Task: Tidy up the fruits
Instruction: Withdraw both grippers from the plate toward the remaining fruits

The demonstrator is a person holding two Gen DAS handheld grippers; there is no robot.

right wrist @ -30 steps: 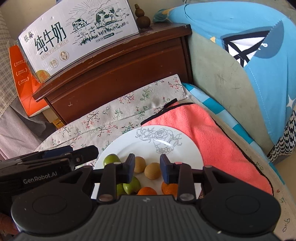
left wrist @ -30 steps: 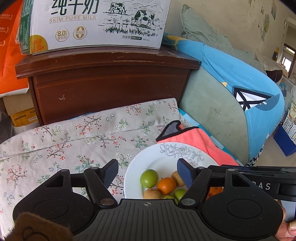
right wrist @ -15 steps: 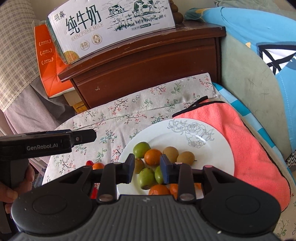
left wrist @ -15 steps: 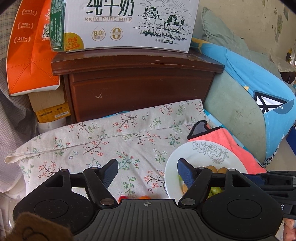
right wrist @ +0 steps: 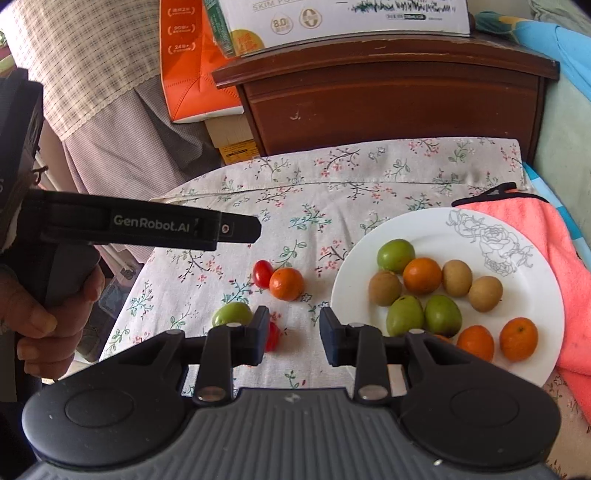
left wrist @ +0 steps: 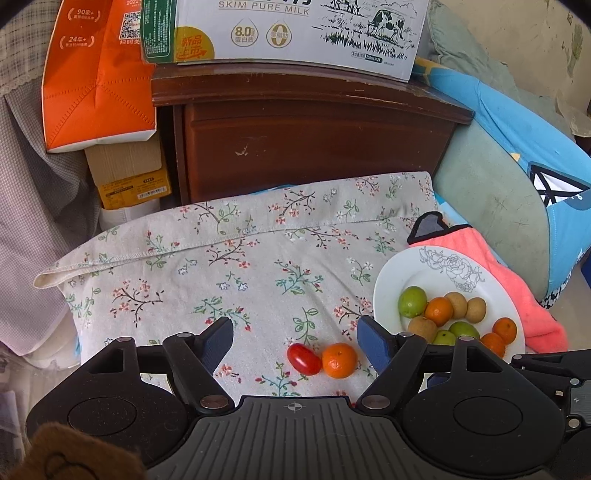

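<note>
A white plate (left wrist: 424,266) (right wrist: 424,229) with a rose drawing holds several green, orange and brown fruits. Left of it, on the floral cloth (left wrist: 221,258), lie a cherry tomato (left wrist: 303,359) (right wrist: 262,273) touching a small orange (left wrist: 339,360) (right wrist: 286,283). Nearer in the right wrist view lie a green fruit (right wrist: 232,314) and a second tomato (right wrist: 274,336), half hidden by a finger. My left gripper (left wrist: 295,334) hovers just short of the tomato and orange, jaws opening and empty. My right gripper (right wrist: 293,321) stands narrowly open, empty, between the green fruit and the plate.
A dark wooden nightstand (left wrist: 314,147) stands behind the cloth with a milk box (left wrist: 295,29) on top and an orange bag (left wrist: 96,74) beside it. A pink towel (left wrist: 517,288) lies under the plate's right side, against blue cushions (left wrist: 517,147). A hand (right wrist: 55,306) holds the left gripper.
Both grippers have swung left, so the plate now sits at the right of each view. The loose tomato, orange and green fruit on the cloth have come into sight.
</note>
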